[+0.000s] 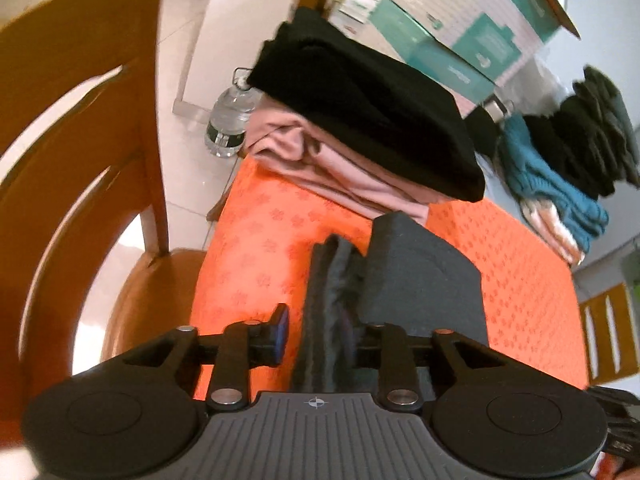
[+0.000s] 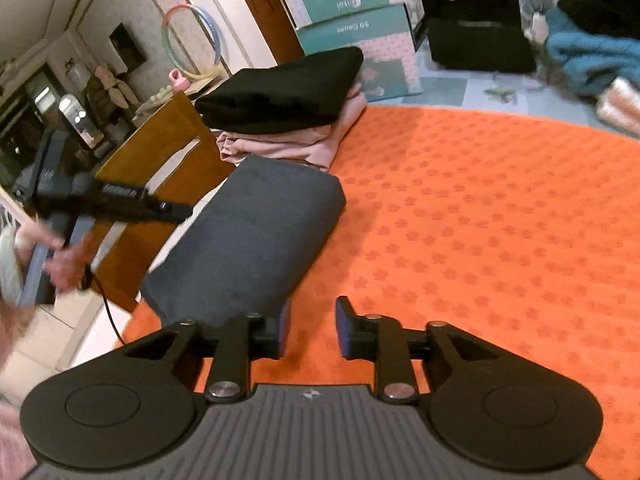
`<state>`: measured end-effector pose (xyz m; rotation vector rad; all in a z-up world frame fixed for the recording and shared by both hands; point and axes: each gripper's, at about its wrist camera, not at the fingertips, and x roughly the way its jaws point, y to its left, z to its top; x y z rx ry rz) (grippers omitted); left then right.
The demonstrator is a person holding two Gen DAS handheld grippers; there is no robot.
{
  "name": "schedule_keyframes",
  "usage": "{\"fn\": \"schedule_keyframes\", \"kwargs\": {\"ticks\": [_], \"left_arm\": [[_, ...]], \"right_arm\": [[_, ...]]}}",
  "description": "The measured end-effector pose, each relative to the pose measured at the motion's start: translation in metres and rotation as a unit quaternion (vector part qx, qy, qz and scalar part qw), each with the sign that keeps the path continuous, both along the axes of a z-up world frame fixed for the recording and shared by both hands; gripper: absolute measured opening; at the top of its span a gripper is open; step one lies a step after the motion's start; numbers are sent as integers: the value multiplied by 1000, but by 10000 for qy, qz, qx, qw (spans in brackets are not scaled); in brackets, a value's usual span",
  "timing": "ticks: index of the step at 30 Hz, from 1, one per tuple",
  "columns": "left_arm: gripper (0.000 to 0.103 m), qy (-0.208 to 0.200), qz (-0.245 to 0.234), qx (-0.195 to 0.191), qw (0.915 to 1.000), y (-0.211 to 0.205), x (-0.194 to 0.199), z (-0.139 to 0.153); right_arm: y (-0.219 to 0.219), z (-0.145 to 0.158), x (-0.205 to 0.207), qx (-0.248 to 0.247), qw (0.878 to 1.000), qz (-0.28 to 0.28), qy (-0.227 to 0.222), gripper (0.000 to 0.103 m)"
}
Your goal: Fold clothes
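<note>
left tool [image 1: 320, 334]: jaws standing apart around grey folded garment's [image 1: 420, 276] edge | right tool [image 2: 312, 326]: parted, empty | risk: layers are snagging, fold unravelling

Left tongs [image 1: 320, 332]: jaws parted, a folded edge of the grey garment [image 1: 424, 276] seen between them. Orange cloth [image 1: 260, 240] spread on the worktop. Black garment [image 1: 360, 108] stacked on pink garment [image 1: 320, 164]. Teal knit [image 1: 560, 196], wooden chair [image 1: 80, 140], water bottle [image 1: 230, 120], cardboard boxes [image 1: 460, 28] noted behind.
</note>
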<state>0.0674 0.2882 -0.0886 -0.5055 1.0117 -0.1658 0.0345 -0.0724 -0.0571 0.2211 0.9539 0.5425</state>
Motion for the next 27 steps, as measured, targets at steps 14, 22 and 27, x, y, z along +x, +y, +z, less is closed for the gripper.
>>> {"fn": "schedule_keyframes", "kwargs": {"ticks": [14,22,27], "left_arm": [[70,120,-270,-570,9979,-12,-3,-19],[25,62,-651,-655,9957,-32,-18,-12],[25,104,-998,-997,9899,-63,-35,-2]], "right_arm": [[41,-59,34,1252,9778,-312,1651,62],[59,-44,30,807,9872,186,1360,15],[31,-16,36,309,9924,240,1167,13]]}}
